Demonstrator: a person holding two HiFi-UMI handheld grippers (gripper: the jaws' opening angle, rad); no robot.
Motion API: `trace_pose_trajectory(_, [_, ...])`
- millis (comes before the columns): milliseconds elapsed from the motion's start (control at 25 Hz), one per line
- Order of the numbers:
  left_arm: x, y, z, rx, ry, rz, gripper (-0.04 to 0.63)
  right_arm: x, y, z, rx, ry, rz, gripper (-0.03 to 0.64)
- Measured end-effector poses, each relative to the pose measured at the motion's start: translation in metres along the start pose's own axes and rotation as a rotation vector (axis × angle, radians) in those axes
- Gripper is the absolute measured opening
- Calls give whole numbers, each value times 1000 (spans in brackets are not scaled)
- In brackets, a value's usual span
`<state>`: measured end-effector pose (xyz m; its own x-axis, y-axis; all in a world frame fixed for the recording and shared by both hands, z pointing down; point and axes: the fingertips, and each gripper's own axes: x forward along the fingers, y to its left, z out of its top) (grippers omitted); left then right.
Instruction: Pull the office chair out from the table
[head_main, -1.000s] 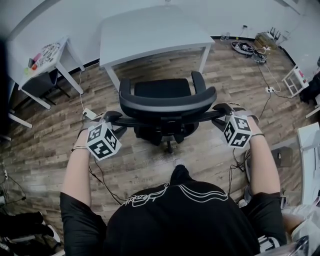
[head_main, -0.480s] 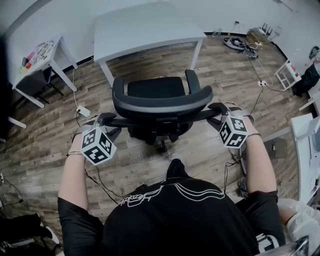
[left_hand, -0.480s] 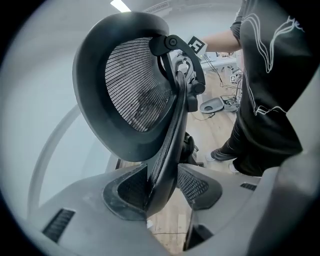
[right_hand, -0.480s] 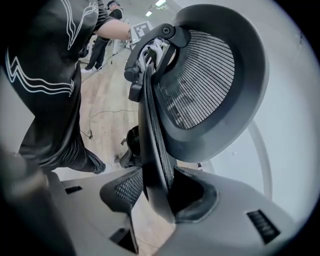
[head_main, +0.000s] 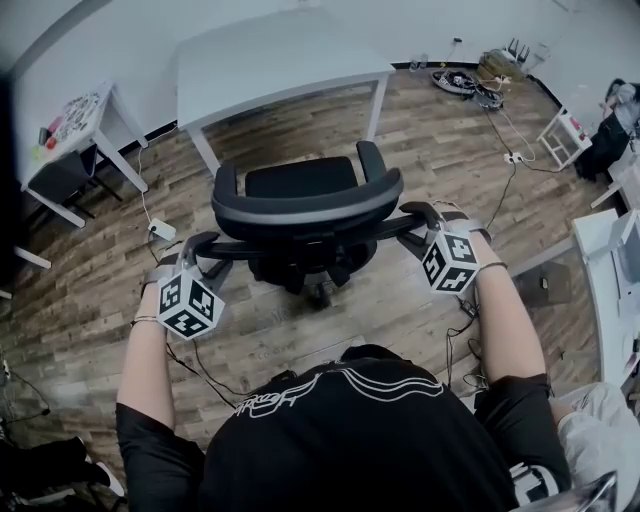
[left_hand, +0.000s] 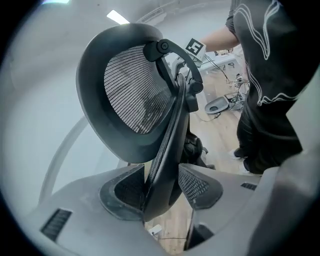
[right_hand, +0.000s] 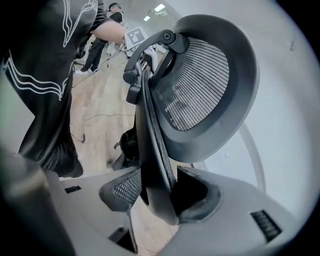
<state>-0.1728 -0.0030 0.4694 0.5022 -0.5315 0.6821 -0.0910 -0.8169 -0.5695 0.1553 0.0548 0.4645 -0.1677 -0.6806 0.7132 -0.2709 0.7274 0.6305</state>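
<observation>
- The left gripper (left_hand: 160, 189) has its jaws opening. Its two grey fingers (left_hand: 122, 194) stand on either side of the thin side edge of the office chair (left_hand: 167, 150). The edge lies close against the one finger, with a slim dark gap to the other.
- The right gripper (right_hand: 152, 192) mirrors it. Its jaws are opening and its fingers (right_hand: 120, 192) flank the chair's opposite side edge, which runs up between them.
- In neither gripper view can I tell whether a pad is brushing the edge; neither pair looks pressed onto it.
- The chair is black. It has a narrow, dark-rimmed back frame seen edge-on, and a curved mesh pad (left_hand: 135, 95) with a thick rim is joined to it by a pivoted arm.
- In the head view the left gripper (head_main: 197, 245) and the right gripper (head_main: 418, 213) sit at the two outer ends of the chair's back. The marker cubes cover most of each gripper body there.
- The office chair (head_main: 305, 205) stands on the wood floor (head_main: 100, 270) between the person and the white table (head_main: 270, 55). Its seat is clear of the table's front edge, with floor showing between them.
- The chair's base is mostly hidden under the seat and back, and only a few dark parts show.
- The person's black shirt (head_main: 350, 440) fills the bottom of the head view.
- A smaller white table (head_main: 85, 115) stands well to the left; the coloured bits on it are too small to name.
</observation>
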Motion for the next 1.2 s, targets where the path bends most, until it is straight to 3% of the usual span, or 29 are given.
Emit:
trace_pose_trajectory(80, [-3,-3,-1,1,-16,58,199,-1,2,1,16,-27,-66,223])
trace_pose_trajectory(160, [-11,1,-3,-56,-43,122,224,-6,1,2,51,-57,-124,235])
trace_pose_trajectory(320, [-48,9,5,-303,-152,235,235,-43,-8,6,229,-190,-210,267])
trace_pose_trajectory(440, [-79,-4,37,-467,-263,257,234,-86,3,22,412,-351,-189,265])
trace_pose_trajectory(560, [-98,-34,91,-625,-431,198,232,-124,28,51,537,-532,-108,265])
trace_pose_trajectory(680, [-117,-69,154,-783,-620,84,217,-156,53,83,637,-718,-2,264])
trace_pose_trajectory(800, [-136,-100,200,-887,-731,-18,167,-179,76,102,736,-798,103,264])
trace_pose_trajectory(960, [-151,-146,228,-928,-764,-80,96,-206,111,121,792,-886,214,238])
trace_pose_trajectory(1080, [-154,-175,237,-954,-754,-80,29,-224,129,124,870,-944,260,145])
trace_pose_trajectory(1200, [-159,-200,249,-978,-755,-98,10,-236,145,119,952,-965,314,60])
